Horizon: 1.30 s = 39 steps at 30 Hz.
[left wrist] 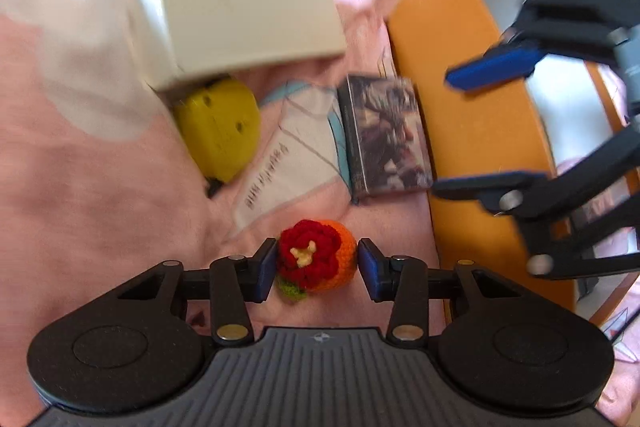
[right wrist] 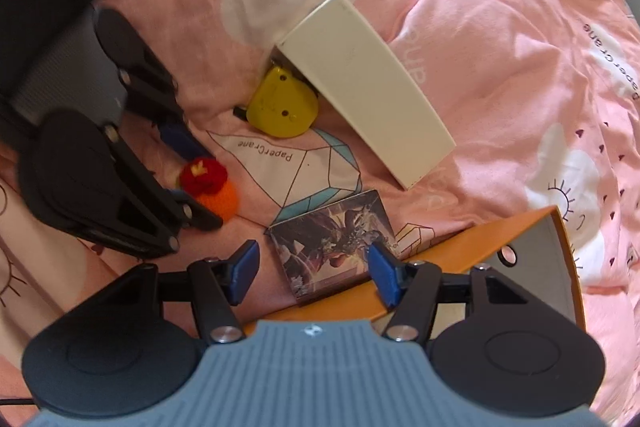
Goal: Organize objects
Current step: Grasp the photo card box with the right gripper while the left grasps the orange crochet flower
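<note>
surface is a pink bedsheet (right wrist: 480, 39), rumpled, printed with white clouds, small dark triangles and a geometric crane outline. readable print on it: "papercrane", seen upside down next to the outline, and again near the 3 o'clock edge of the right wrist view. little of the room shows: a dark blurred block at 11 o'clock in the right view, bright window-like area at 1 o'clock in the left view.

left gripper (left wrist: 318, 263) pointing down at the crochet flower ball (left wrist: 316, 255): ball sits between the blue pads, left pad touching, a sliver of gap at the right pad, so straddling rather than clamped.

right gripper (right wrist: 314, 269) jaws moderately wide, empty, over the illustrated card box (right wrist: 332, 239), which lies against the orange box (right wrist: 460, 251).

white box (right wrist: 360, 87) leans tilted over the yellow plastic piece (right wrist: 282, 107), at 12 o'clock from the card box.
</note>
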Each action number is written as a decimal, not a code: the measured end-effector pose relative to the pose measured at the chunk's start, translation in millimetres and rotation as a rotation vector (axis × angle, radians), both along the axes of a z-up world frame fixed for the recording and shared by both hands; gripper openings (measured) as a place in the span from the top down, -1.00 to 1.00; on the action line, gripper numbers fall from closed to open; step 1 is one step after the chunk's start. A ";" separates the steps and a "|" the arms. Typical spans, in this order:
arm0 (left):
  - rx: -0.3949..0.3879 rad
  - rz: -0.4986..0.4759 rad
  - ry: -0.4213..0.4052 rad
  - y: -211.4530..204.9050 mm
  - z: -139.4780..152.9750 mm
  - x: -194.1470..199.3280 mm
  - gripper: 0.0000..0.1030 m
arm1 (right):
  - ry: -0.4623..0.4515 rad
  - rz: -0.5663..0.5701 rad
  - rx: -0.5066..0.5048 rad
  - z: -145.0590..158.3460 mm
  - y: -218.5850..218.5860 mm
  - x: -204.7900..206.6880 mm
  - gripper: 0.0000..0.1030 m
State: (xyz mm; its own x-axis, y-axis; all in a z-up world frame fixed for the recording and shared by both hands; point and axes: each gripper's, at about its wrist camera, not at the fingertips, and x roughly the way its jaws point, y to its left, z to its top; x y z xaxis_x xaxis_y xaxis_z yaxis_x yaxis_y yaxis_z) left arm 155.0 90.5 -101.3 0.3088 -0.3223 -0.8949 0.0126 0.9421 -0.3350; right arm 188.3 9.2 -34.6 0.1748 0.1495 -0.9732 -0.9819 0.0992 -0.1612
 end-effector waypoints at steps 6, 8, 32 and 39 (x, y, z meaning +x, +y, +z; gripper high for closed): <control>0.072 0.123 -0.120 31.5 31.7 -6.1 0.06 | 0.019 -0.074 -0.135 -21.1 27.8 14.3 -0.30; 0.067 0.145 -0.127 39.1 33.1 -7.1 0.06 | 0.033 -0.142 -0.150 -25.1 37.5 22.8 -0.29; 0.050 0.151 -0.154 51.2 18.4 -6.4 0.05 | -0.009 -0.315 -0.389 -88.5 67.4 40.5 -0.51; 0.055 0.139 -0.157 50.1 18.9 -8.0 0.05 | 0.030 -0.385 -0.329 -55.4 63.8 45.5 0.02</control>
